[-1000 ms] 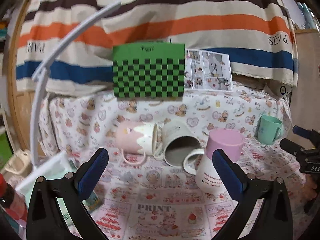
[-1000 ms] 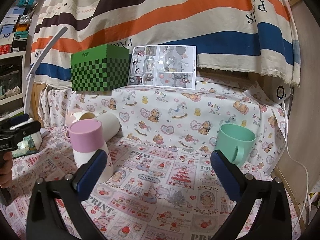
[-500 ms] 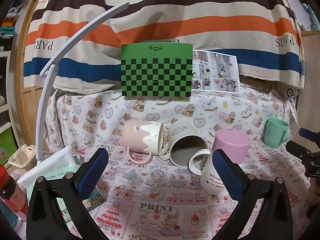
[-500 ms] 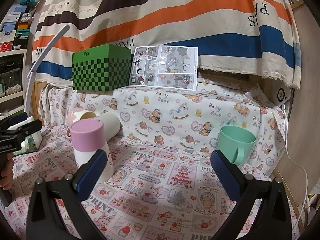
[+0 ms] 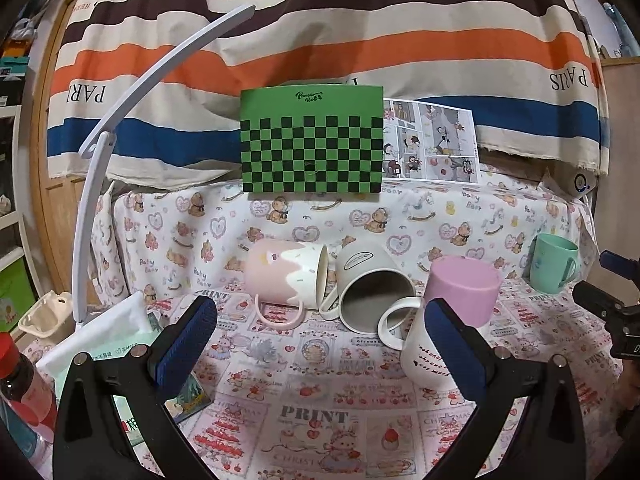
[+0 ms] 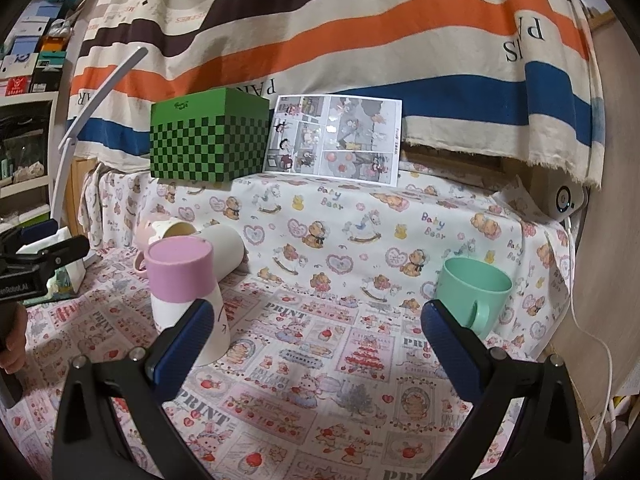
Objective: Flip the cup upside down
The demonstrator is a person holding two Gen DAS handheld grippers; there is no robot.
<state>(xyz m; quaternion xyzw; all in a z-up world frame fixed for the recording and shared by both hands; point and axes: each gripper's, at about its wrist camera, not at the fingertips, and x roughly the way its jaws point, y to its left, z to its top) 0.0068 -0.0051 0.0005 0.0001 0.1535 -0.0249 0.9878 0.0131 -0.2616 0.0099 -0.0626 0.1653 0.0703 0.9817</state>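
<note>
A mint green cup [image 6: 472, 294] stands upright with its handle toward me, just beyond my right gripper [image 6: 316, 344], which is open and empty. The cup also shows at the far right of the left wrist view [image 5: 554, 264]. A white mug with a pink base [image 5: 448, 316] stands upside down; it shows in the right wrist view too [image 6: 184, 284]. A pink-and-white mug [image 5: 286, 276] and a grey-white mug [image 5: 370, 284] lie on their sides. My left gripper [image 5: 320, 340] is open and empty, short of these mugs.
A green checkered box [image 5: 312, 140] and a comic sheet [image 5: 430, 146] stand on the raised ledge behind. A white lamp arm [image 5: 120, 128], a tissue pack [image 5: 104, 340] and a red-capped bottle [image 5: 20, 392] are at the left. A wooden wall [image 6: 600, 260] closes the right.
The left gripper has drawn back and levelled, so the mugs sit a little farther off. The right gripper has barely moved. Both stay open.
</note>
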